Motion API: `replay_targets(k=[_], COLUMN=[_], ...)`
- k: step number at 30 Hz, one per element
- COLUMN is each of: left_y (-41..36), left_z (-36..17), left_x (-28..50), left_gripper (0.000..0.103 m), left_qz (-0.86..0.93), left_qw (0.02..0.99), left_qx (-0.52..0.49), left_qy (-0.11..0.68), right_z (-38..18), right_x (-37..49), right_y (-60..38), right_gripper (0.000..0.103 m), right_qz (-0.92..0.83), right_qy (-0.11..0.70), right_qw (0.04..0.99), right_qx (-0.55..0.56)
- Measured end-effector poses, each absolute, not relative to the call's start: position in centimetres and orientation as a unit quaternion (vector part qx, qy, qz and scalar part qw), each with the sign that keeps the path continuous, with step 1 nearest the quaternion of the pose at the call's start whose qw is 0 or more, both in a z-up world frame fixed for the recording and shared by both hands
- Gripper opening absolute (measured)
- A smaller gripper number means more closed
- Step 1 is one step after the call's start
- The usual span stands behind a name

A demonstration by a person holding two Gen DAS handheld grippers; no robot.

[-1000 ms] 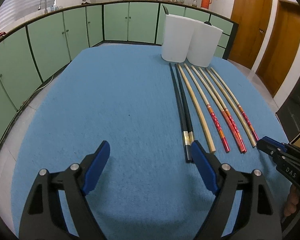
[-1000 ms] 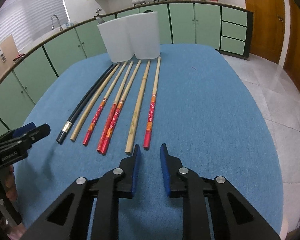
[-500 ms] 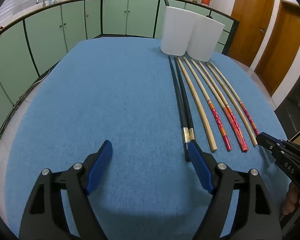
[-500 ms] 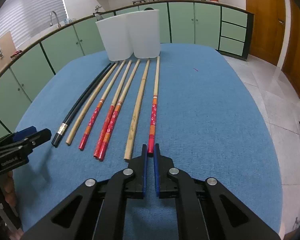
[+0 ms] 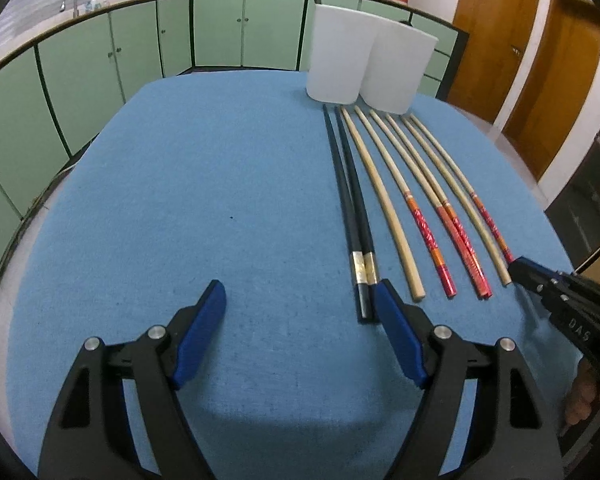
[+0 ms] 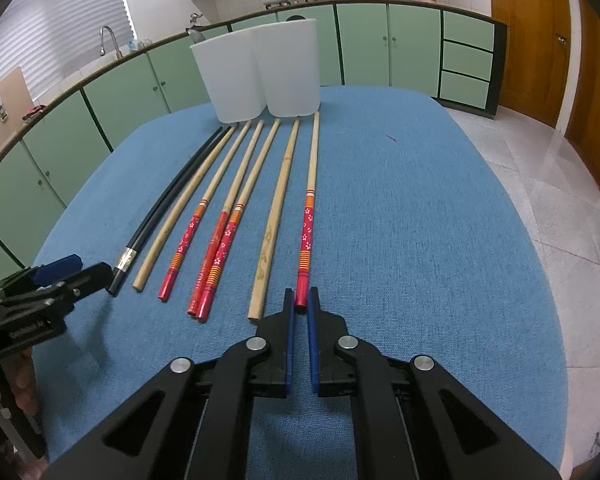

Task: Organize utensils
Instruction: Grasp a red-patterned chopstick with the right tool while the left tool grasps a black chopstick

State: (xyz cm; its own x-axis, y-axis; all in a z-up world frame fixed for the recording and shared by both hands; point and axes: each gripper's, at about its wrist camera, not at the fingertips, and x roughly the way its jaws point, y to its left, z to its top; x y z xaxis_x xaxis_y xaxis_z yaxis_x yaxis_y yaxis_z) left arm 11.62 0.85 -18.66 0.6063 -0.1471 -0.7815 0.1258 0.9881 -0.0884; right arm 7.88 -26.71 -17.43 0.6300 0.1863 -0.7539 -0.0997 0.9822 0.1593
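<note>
Several chopsticks lie side by side on the blue table: a black pair, plain bamboo ones and red-handled ones. Two white containers stand at their far ends. My left gripper is open, its right finger beside the black pair's near end. My right gripper is narrowed to a thin gap, with the rightmost red-handled chopstick's near end at its fingertips; a grip does not show.
The blue table cloth spreads wide to the left of the chopsticks. Green kitchen cabinets ring the room behind. Wooden doors stand at the right. Tiled floor lies beyond the table's right edge.
My right gripper has narrowed and moved forward to the end of the rightmost red chopstick. My left gripper has edged forward, staying open.
</note>
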Motion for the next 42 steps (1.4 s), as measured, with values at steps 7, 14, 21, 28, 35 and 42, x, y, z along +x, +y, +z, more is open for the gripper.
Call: replay_targets(k=[7,14,21,28,35,42], left_y=[0.2,-0.2,-0.8,-0.9,-1.5,-1.2], left_z=[-18.7,-18.7,-18.9,-18.8,-18.7,-18.5], left_x=[12.0,11.9,12.0,11.9,12.0,12.2], left_gripper=[0.062,0.055,0.054,0.038,0.037,0.006], left_qz=[-0.08,-0.086,-0.079,-0.073,-0.066,-0.075], left_qw=[0.895,0.895,0.896,0.898,0.898,0.897], left_qx=[-0.003,0.004,0.011,0.009,0.011,-0.007], left_qy=[0.439,0.438,0.436,0.434,0.434,0.435], right_z=[-17.5,-17.5,-17.5,-17.5,-17.6,-17.5], right_x=[7.9,7.9,8.1,8.3,8.4,8.4], right_y=[-26.7,-26.8,-27.0,-26.6,-26.2,-26.2], right_gripper=[0.006,0.006,0.006,0.006,0.006,0.006], right_qz=[0.079,0.08,0.079,0.07,0.064,0.063], right_qy=[0.423,0.422,0.423,0.425,0.424,0.423], right_qw=[0.901,0.901,0.9,0.901,0.902,0.902], right_qx=[0.052,0.056,0.065,0.06,0.052,0.054])
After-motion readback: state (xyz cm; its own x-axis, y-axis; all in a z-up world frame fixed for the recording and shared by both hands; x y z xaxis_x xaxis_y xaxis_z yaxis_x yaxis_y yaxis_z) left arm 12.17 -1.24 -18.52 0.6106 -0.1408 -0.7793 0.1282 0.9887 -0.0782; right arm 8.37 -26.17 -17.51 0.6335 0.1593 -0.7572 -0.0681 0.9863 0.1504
